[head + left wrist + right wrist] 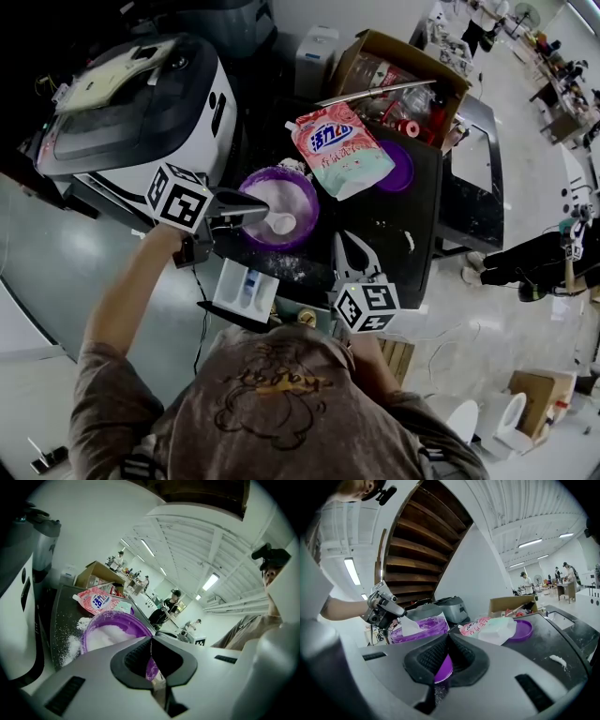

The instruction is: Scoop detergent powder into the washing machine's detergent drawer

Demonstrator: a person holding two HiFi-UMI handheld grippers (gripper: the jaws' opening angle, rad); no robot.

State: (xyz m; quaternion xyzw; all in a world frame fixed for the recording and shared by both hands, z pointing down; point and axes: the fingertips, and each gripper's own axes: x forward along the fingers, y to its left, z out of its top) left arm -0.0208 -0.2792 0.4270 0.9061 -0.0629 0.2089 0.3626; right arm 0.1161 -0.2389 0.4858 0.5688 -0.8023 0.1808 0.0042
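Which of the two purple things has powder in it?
The deep purple bowl at the left gripper, full of white powder; the flat purple lid beside the detergent pouch holds none.

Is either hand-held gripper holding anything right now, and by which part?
The left hand-held gripper holds the white scoop by its handle, with the scoop's head over the powder in the purple bowl. The right hand-held gripper is shut on nothing.

spoon (281,223) handle: hidden in left tongs (263,214) | pouch (337,148) small print: unreadable
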